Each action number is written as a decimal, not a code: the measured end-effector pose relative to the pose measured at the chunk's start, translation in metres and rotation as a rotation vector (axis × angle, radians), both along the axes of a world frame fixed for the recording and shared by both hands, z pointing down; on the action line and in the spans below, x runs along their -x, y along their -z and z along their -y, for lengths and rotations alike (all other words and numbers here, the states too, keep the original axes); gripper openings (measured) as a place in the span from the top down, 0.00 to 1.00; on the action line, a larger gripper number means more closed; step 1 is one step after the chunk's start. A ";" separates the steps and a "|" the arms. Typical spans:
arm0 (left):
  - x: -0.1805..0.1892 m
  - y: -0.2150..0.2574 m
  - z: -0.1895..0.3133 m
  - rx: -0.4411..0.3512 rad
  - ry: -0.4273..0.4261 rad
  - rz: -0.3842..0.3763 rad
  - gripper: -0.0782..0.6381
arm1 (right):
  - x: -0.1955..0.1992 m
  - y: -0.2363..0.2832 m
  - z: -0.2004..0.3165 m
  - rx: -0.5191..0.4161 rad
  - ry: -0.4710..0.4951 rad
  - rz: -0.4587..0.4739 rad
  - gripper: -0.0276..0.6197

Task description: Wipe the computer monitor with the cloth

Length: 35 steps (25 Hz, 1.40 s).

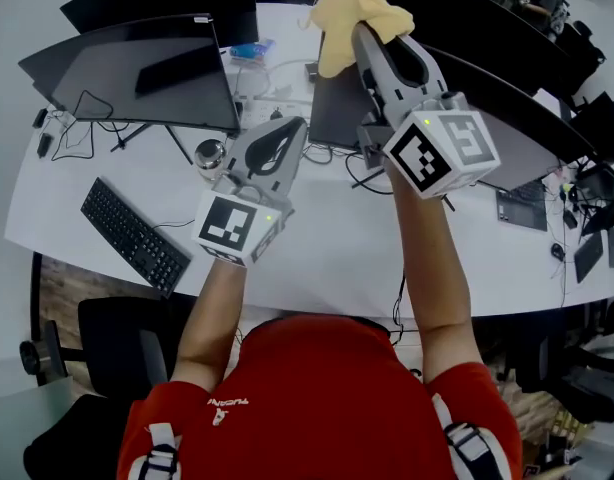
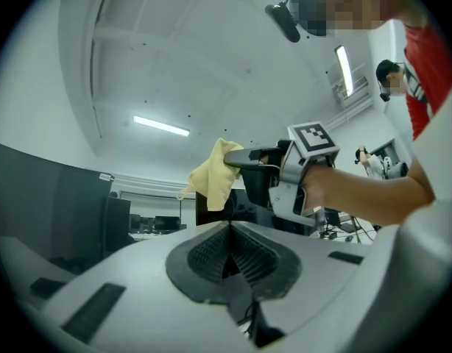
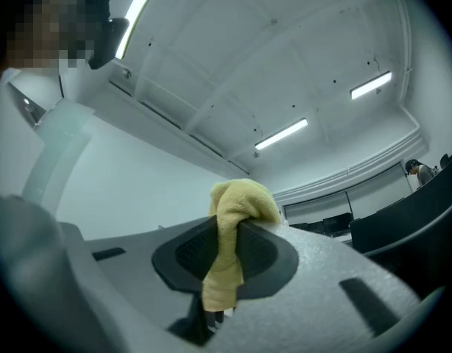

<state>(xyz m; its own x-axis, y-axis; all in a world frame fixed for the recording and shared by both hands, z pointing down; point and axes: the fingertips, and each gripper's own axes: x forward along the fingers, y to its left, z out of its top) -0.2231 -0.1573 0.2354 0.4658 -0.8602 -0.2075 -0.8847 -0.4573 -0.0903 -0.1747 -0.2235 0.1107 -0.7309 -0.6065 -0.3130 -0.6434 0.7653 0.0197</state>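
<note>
My right gripper is raised high and shut on a crumpled yellow cloth. It hangs in front of the upper edge of the middle monitor. In the right gripper view the cloth bulges over the jaw tips and hangs down between them, with ceiling behind. My left gripper is lower and to the left, above the desk, shut with nothing in it. The left gripper view shows its jaws closed together, tilted upward, with the cloth and the right gripper ahead of them.
A white curved desk holds a dark monitor at the left, a black keyboard, a shiny round object and cables. A long dark monitor runs to the right. A black chair stands below the desk.
</note>
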 end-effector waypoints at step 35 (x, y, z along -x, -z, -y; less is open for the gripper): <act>-0.064 -0.004 0.017 0.027 -0.105 -0.017 0.88 | -0.116 -0.028 0.056 0.127 -0.287 -0.211 0.87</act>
<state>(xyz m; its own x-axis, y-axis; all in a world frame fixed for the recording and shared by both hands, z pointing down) -0.1591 -0.1740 0.2394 0.5500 -0.8123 -0.1941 -0.8332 -0.5494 -0.0620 -0.0585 -0.2794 0.1382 -0.5661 -0.8201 -0.0830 -0.8238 0.5595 0.0912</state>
